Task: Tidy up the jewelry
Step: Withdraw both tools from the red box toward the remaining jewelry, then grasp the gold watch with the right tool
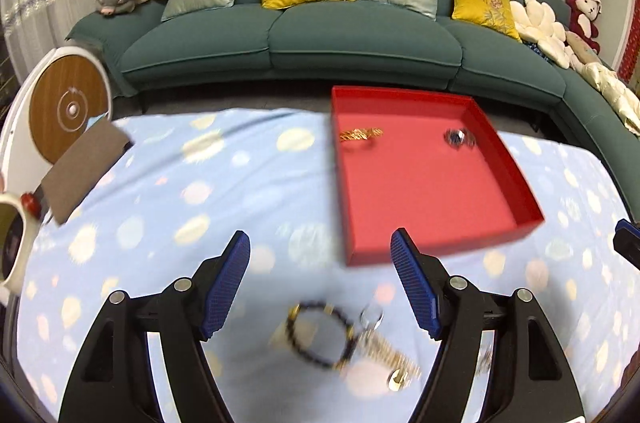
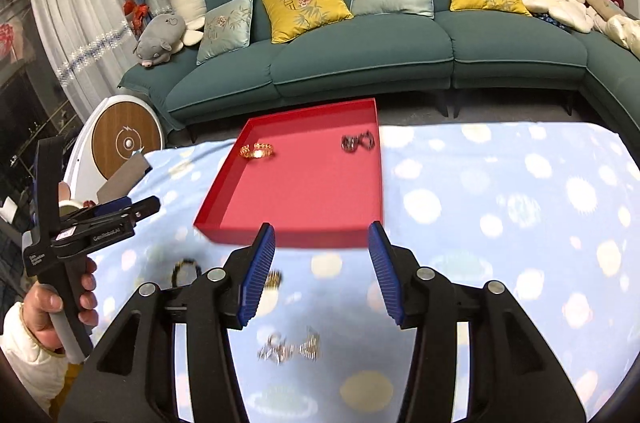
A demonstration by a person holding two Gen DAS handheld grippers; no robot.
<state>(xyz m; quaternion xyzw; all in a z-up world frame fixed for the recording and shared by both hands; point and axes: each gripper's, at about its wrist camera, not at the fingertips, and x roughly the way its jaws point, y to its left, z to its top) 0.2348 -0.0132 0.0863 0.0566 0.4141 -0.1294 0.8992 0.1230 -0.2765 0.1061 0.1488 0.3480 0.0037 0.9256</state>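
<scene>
A red tray (image 1: 436, 235) (image 2: 288, 237) lies on a blue spotted cloth. In it are a gold bracelet (image 1: 360, 136) (image 2: 258, 150) and a dark silver piece (image 1: 459, 138) (image 2: 358, 142). My left gripper (image 1: 320, 251) is open and empty above a black bead bracelet (image 1: 320, 337) and a gold chain piece (image 1: 386, 355), both between its fingers on the cloth. My right gripper (image 2: 322, 239) is open and empty above silver-gold jewelry (image 2: 290, 347). The left gripper also shows in the right wrist view (image 2: 132, 209), near the bead bracelet (image 2: 186, 269).
A grey-brown pad (image 1: 84, 169) lies at the cloth's left edge, next to a round wood-faced white device (image 1: 70, 109). A white mug (image 1: 16, 239) is at far left. A teal sofa (image 1: 320, 31) with cushions stands behind the table.
</scene>
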